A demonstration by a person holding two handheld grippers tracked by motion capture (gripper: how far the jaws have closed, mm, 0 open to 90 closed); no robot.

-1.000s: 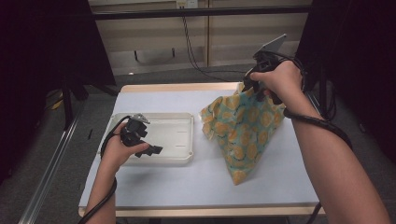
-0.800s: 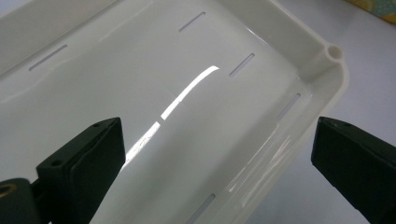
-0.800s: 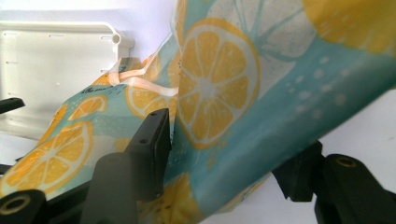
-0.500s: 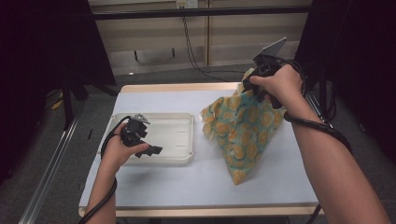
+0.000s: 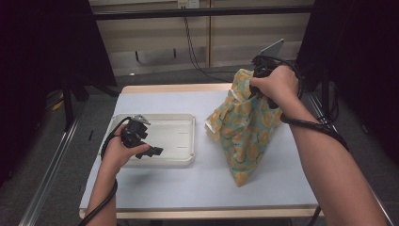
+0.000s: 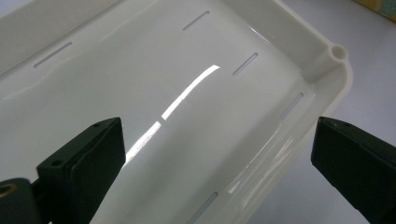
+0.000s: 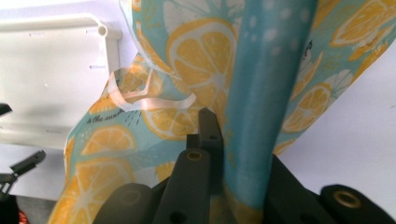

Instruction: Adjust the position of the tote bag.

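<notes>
High view: the right gripper holds the cloth up by its top edge, its lower end seemingly on the table. Left gripper view: left gripper gapes over the tray. Right gripper view: jaws, just closed, pinch a cloth fold

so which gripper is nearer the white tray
Left. The left gripper hovers over the white tray, jaws open. The right gripper is off to the tray's right, shut on the lemon-print cloth.
</notes>
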